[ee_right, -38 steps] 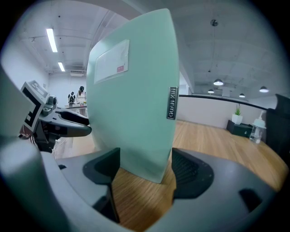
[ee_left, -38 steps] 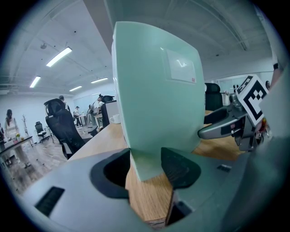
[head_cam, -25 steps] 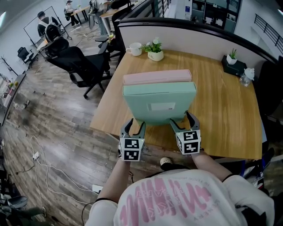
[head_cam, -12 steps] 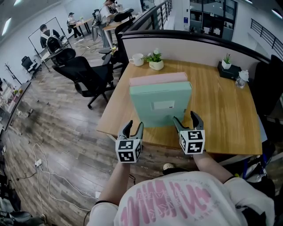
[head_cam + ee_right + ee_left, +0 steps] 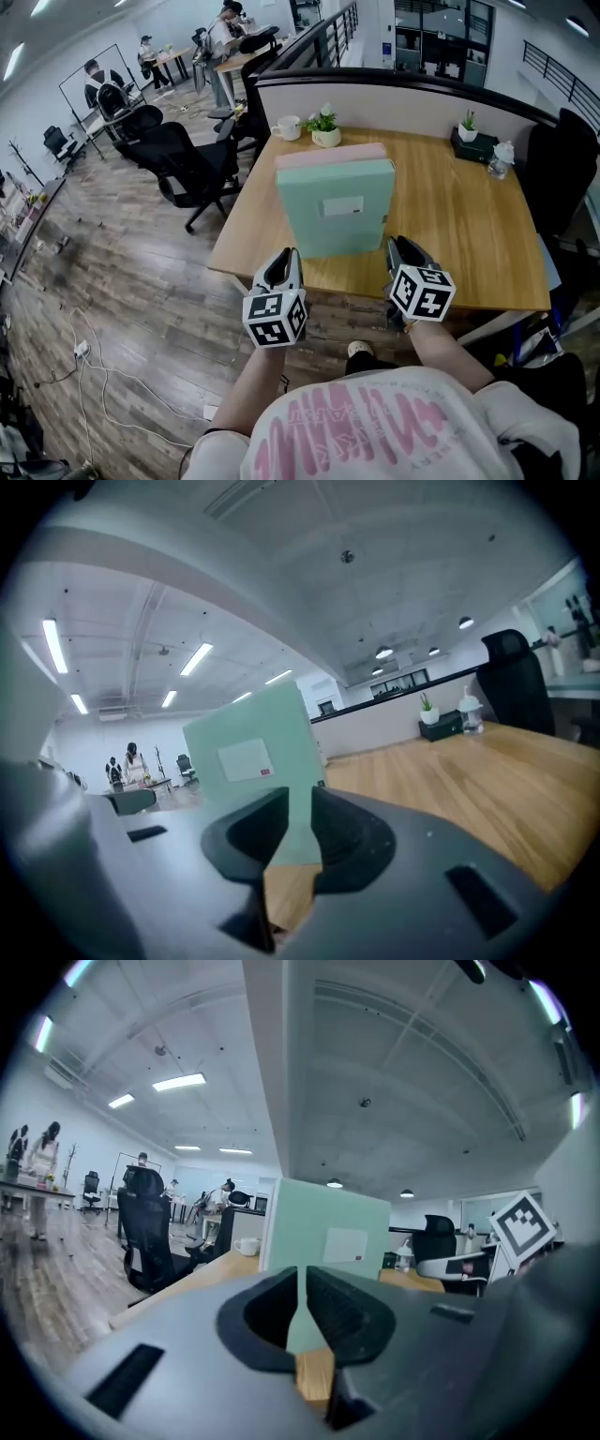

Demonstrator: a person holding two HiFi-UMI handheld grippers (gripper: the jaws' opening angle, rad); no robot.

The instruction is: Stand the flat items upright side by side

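Left claw [image 5: 284, 255] has just been closing, and now its jaws sit together with nothing between them. It hovers at the near edge of the bench [image 5: 469, 234], touching nothing. Right claw [image 5: 401, 246] has been closing too, down to a narrow slit, and that slit is empty as well. It hangs at the same near edge, about level with its partner.

Straight ahead, between the lines of the two claws and apart from both, there's the green folder [image 5: 336, 208]. It stands upright on the bench, white label facing the claws. Just behind it, on the side away from the claws, the pink folder [image 5: 330, 156] stands upright too, close against the green one.

Further out past the left claw, a white mug [image 5: 289, 127] and a potted plant [image 5: 325, 128] sit by the far partition. Well beyond the right claw, a bottle [image 5: 498, 159] stands in the far corner. Off to the left claw's outer side, a black office chair [image 5: 183, 155] is on the wooden floor.
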